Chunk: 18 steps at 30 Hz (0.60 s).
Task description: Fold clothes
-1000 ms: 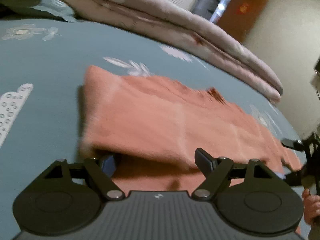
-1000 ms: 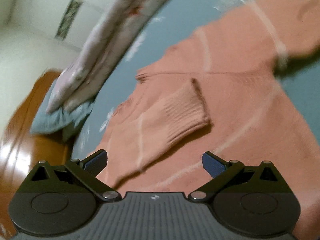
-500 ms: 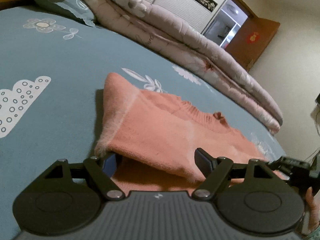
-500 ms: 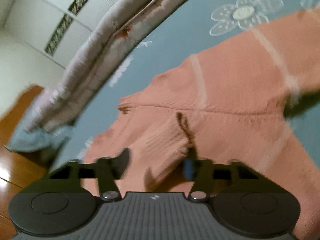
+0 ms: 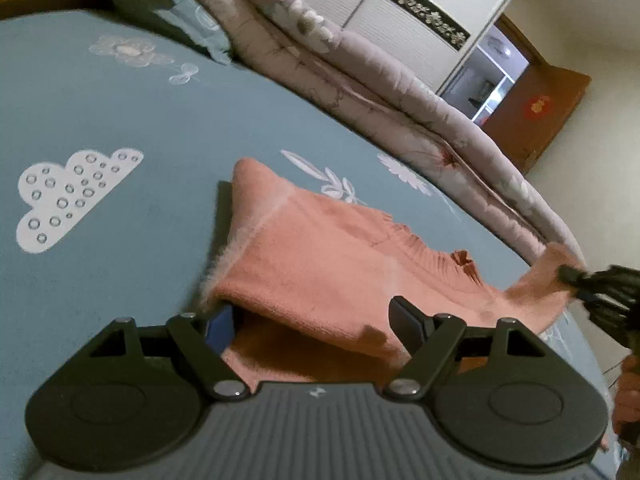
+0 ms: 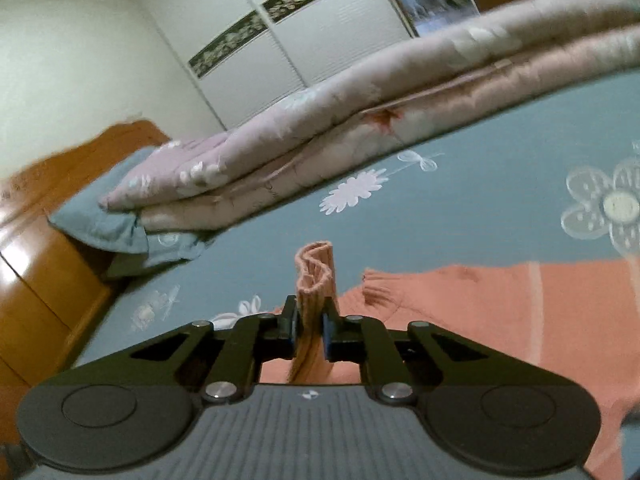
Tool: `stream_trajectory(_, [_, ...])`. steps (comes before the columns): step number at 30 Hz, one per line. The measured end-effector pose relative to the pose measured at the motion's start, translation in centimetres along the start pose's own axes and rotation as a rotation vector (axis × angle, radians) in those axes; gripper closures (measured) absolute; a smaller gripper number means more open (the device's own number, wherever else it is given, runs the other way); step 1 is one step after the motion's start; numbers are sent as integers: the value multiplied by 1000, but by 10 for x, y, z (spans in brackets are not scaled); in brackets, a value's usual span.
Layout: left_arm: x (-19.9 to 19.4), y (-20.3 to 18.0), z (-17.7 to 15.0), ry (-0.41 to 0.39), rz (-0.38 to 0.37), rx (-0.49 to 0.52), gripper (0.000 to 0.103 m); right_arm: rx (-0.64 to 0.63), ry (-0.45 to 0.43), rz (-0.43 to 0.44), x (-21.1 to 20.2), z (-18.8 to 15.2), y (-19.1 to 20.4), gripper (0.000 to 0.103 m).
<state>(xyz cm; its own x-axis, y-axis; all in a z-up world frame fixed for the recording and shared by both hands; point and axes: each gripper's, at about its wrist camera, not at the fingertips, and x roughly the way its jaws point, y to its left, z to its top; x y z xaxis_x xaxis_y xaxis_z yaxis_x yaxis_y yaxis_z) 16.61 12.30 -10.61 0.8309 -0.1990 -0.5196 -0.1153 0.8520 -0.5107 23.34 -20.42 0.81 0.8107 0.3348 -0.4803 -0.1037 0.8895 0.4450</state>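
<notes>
Bed, blue floral sheet | pink sweater spread on it | right hand-held gripper closing on ribbed sleeve cuff, lifted | left hand-held gripper wide, straddling folded edge, nothing pinched | step: sleeve fold-in | next: cuff to be carried across body.

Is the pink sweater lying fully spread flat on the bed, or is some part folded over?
Partly folded. One side of the sweater is doubled over its lower layer, and its ribbed cuff is raised off the bed.
</notes>
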Motion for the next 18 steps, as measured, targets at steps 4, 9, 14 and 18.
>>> stream_trajectory(4, [-8, -7, 6, 44, -12, -3, 23, -18, 84, -124, 34, -13, -25, 89])
stream_trajectory(9, [-22, -14, -2, 71, -60, 73, 17, 119, 168, -169, 37, -30, -72, 78])
stream_trajectory(14, [-17, -14, -8, 99, -70, 87, 17, 297, 194, -64, 10, -47, -93, 42])
stream_trajectory(18, [-15, -14, -11, 115, -58, 78, 17, 210, 150, -165, -11, -45, -83, 38])
